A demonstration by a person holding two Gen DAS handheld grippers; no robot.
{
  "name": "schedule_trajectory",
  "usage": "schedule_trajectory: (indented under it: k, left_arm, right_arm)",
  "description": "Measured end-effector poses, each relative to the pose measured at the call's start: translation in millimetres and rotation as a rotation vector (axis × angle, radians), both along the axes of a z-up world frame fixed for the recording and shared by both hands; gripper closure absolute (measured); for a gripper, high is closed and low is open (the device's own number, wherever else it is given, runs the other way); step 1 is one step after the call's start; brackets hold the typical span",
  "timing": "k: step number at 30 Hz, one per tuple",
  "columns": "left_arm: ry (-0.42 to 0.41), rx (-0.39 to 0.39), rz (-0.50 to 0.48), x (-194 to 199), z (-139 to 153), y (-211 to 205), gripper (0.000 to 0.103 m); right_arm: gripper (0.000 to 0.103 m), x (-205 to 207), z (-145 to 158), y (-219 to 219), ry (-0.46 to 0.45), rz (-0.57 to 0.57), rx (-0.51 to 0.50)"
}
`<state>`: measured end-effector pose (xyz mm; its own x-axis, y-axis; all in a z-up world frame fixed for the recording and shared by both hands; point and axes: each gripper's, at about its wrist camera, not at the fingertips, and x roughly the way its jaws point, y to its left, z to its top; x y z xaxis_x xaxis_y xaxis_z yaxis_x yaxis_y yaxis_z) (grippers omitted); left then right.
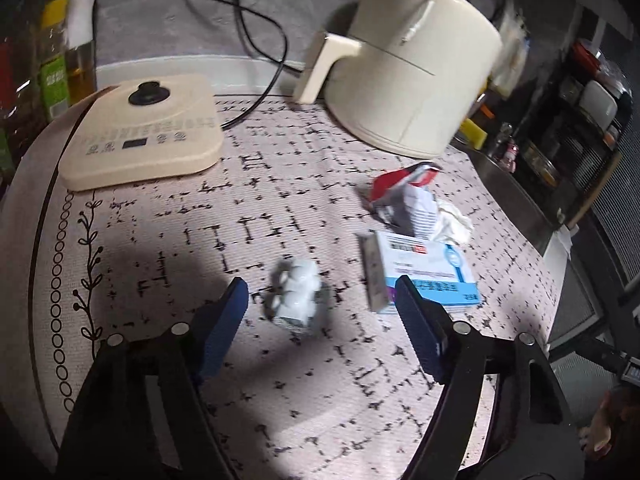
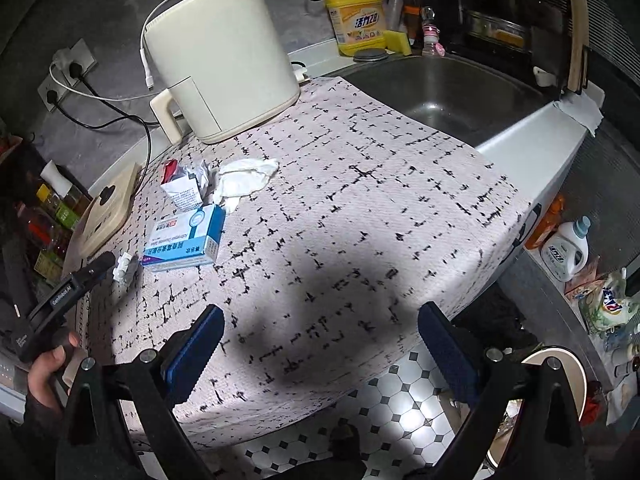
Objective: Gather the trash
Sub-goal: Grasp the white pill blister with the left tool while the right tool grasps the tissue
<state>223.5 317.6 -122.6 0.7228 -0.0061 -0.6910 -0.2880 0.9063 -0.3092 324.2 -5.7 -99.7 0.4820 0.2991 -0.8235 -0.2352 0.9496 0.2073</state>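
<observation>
A crumpled white and grey blister pack point(image 1: 294, 296) lies on the patterned mat, between and just beyond the fingers of my open left gripper point(image 1: 322, 300); it also shows in the right wrist view point(image 2: 124, 267). A blue and white medicine box point(image 1: 424, 272) lies to its right, also seen in the right wrist view point(image 2: 186, 240). Behind it lie a torn red and white wrapper point(image 1: 404, 192) and a crumpled white tissue point(image 1: 452, 222); the tissue shows in the right wrist view point(image 2: 244, 178). My right gripper point(image 2: 320, 340) is open and empty, above the mat's near edge.
A cream air fryer point(image 2: 220, 68) stands at the back, a cream induction cooker point(image 1: 140, 132) at the left with cables behind. A steel sink point(image 2: 448, 88) lies to the right, with a yellow detergent bottle point(image 2: 356, 16). A bin point(image 2: 552, 392) stands on the tiled floor.
</observation>
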Motion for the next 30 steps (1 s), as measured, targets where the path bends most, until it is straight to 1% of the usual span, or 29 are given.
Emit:
schedule_trajectory:
  k: [3, 4, 6, 7, 8, 9, 12, 14, 17, 20, 25, 27, 29, 30]
  left_arm:
    - [0.013, -0.01, -0.001, 1.2, -5.5, 6.8, 0.032]
    - [0.03, -0.006, -0.01, 3.4, -9.1, 8.1, 0.033]
    - [0.078, -0.002, -0.028, 9.0, -19.2, 10.2, 0.045]
    - [0.075, 0.009, -0.027, 8.5, -20.2, 10.5, 0.054]
    - [0.074, 0.014, -0.029, 8.4, -20.2, 11.9, 0.076]
    - [0.087, -0.002, -0.04, 9.9, -22.3, 13.9, 0.079]
    - [0.054, -0.011, 0.003, 1.7, -17.1, 23.8, 0.08]
    - [0.038, -0.036, 0.023, -5.1, -15.7, 32.0, 0.08]
    - [0.036, -0.066, 0.048, -13.3, -17.5, 41.3, 0.08]
    - [0.026, -0.076, 0.07, -21.4, -16.2, 46.3, 0.08]
    - [0.016, -0.097, 0.121, -34.5, -13.9, 54.5, 0.08]
    - [0.015, -0.096, 0.134, -37.9, -12.6, 57.0, 0.08]
    - [0.013, -0.09, 0.15, -43.7, -11.3, 60.7, 0.079]
    - [0.015, -0.087, 0.162, -46.2, -11.4, 62.9, 0.079]
  right_arm:
    - [0.008, 3.8, 3.9, 12.1, -0.007, 0.006, -0.008]
    - [0.008, 5.2, 4.7, 16.6, -0.008, 0.011, -0.009]
    - [0.008, 8.7, 5.8, 27.5, -0.007, 0.025, -0.014]
    - [0.008, 10.5, 6.6, 34.3, -0.007, 0.035, -0.017]
    - [0.008, 11.9, 7.4, 40.5, -0.009, 0.046, -0.02]
    - [0.008, 13.0, 8.1, 46.9, -0.01, 0.058, -0.025]
    - [0.008, 16.4, 10.8, 67.0, -0.014, 0.093, -0.038]
    - [0.008, 19.0, 11.3, 79.2, -0.012, 0.115, -0.045]
    - [0.008, 23.3, 11.1, 95.4, -0.008, 0.147, -0.057]
    - [0.008, 29.2, 10.1, 105.6, -0.006, 0.172, -0.066]
    - [0.008, 49.8, 10.1, 118.2, -0.021, 0.181, -0.066]
    - [0.011, 64.0, 8.6, 121.5, -0.025, 0.174, -0.06]
    - [0.015, 78.4, 5.2, 126.7, -0.018, 0.166, -0.067]
    - [0.019, 84.4, 3.4, 128.7, -0.015, 0.166, -0.07]
